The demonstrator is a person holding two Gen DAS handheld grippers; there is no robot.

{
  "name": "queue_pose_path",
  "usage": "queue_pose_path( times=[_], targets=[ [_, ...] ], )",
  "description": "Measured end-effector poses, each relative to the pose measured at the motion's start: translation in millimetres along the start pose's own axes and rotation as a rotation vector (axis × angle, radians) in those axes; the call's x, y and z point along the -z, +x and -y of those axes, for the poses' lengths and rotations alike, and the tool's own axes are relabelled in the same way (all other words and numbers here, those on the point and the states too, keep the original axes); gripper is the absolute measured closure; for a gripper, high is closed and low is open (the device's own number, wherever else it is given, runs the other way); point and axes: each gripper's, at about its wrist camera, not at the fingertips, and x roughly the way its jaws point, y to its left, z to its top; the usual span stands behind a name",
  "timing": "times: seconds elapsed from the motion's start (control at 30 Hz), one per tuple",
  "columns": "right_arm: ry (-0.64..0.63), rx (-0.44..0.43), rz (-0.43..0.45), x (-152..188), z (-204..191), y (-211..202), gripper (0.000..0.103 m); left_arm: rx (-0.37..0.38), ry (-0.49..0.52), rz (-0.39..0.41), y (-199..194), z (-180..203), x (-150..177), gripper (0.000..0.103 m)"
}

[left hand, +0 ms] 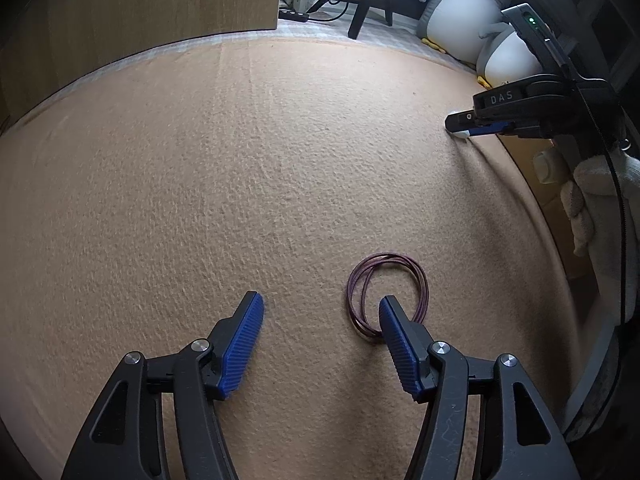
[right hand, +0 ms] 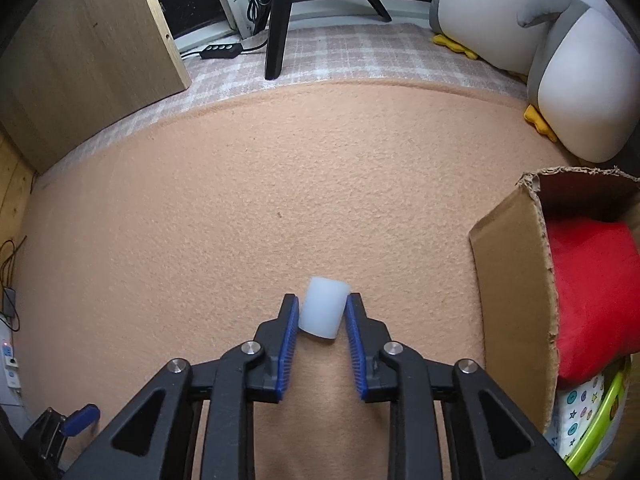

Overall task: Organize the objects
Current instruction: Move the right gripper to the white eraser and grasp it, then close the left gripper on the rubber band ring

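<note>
translucent white cup (right hand: 323, 313) sits pinched between the pads of the right claw (right hand: 322, 314) over the peach carpet (right hand: 280, 184) – keep it squeezed and level toward the cardboard box (right hand: 516, 300) – while the left claw (left hand: 320, 312) gapes wide, empty, beside the purple cord loop (left hand: 386, 292).

One readable mark — "DAS" — on the right gripper (left hand: 460, 125) body.

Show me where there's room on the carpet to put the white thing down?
Most of the orange carpet is bare, from the wooden panel across to the cardboard box. It is crowded by the box and plush penguins, and around the purple cord loop by the left tool.
</note>
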Motion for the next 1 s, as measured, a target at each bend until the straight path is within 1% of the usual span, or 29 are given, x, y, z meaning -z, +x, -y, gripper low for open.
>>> queue_pose_path(
  times=[0.2,0.37,0.43,0.53,0.67,0.83,0.9,0.97,1.0],
  targets=[
    [-0.001,-0.023,0.019,4.3,3.4,-6.4,0.086,-0.018,0.023,-0.005,2.2,4.0,-0.5,0.039],
    [-0.052,-0.05,0.056,21.5,-5.6,-26.9,0.086,-0.036,0.045,-0.012,5.8,6.7,-3.4,0.039],
    [-0.073,-0.076,0.069,34.4,-10.1,-38.1,0.086,-0.048,0.06,-0.015,7.5,8.6,-4.6,0.039],
    [-0.103,-0.092,0.085,53.6,-16.5,-49.0,0.086,-0.065,0.083,-0.023,9.4,11.4,-5.5,0.039],
    [-0.12,-0.12,0.085,81.5,-21.5,-58.5,0.086,-0.083,0.105,-0.031,12.5,14.1,-9.5,0.039],
    [-0.149,-0.115,0.099,114.2,-30.4,-65.1,0.086,-0.111,0.127,-0.026,16.5,19.7,-13.0,0.039],
    [-0.151,-0.118,0.102,124.2,-32.4,-66.2,0.086,-0.118,0.14,-0.021,18.7,22.7,-14.7,0.041],
    [-0.142,-0.128,0.103,132.9,-31.8,-67.5,0.086,-0.115,0.151,-0.015,19.0,26.2,-16.0,0.051],
    [-0.138,-0.131,0.103,135.4,-30.5,-67.8,0.086,-0.114,0.158,-0.012,19.7,28.7,-16.6,0.054]
  ],
)
